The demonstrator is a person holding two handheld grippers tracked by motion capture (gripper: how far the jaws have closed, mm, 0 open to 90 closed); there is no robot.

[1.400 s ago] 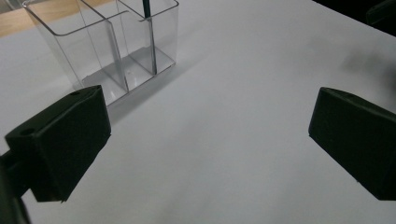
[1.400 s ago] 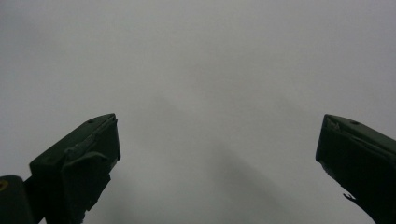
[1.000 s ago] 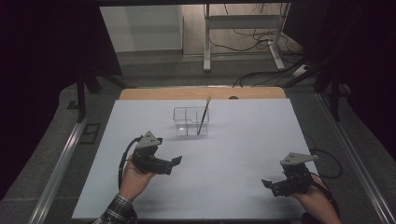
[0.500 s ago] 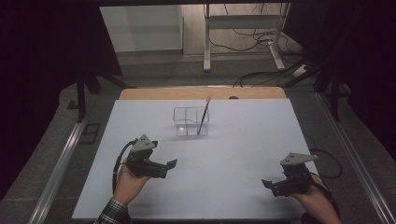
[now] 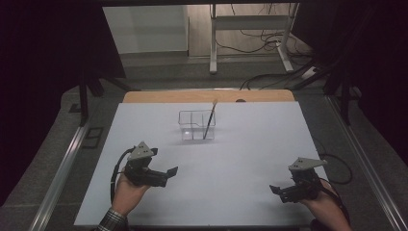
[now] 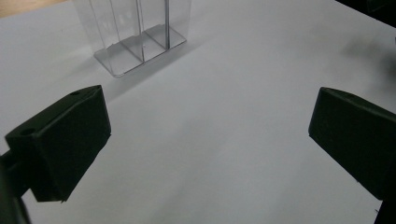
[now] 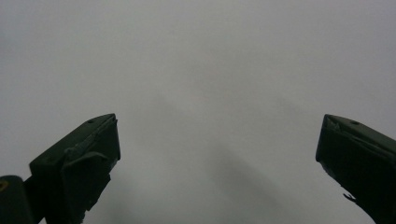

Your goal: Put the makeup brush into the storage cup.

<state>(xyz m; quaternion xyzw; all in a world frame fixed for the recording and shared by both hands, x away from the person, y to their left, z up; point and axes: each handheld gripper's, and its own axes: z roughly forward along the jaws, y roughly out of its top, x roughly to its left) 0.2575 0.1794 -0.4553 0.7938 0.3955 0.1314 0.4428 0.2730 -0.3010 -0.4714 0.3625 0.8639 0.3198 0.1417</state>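
A clear plastic holder [image 5: 196, 124] with three compartments stands on the white table top [image 5: 250, 144] toward the back middle. A thin paintbrush [image 5: 210, 119] leans upright in its right compartment. My left gripper [image 5: 168, 174] rests at the front left, open and empty, its jaws pointing right. In the left gripper view the clear holder [image 6: 135, 35] stands ahead at the upper left, well beyond the left gripper [image 6: 205, 140]. My right gripper [image 5: 275, 191] sits at the front right, open and empty. The right gripper [image 7: 217, 154] looks onto bare white table.
A strip of bare wood [image 5: 159, 96] shows at the table's far edge. Metal rails [image 5: 62, 168] run along both sides. Cables and a metal stand [image 5: 250, 33] lie on the floor beyond the table.
The left hand and its gripper have drawn back toward the front left of the table, away from the holder. The right gripper has stayed put.
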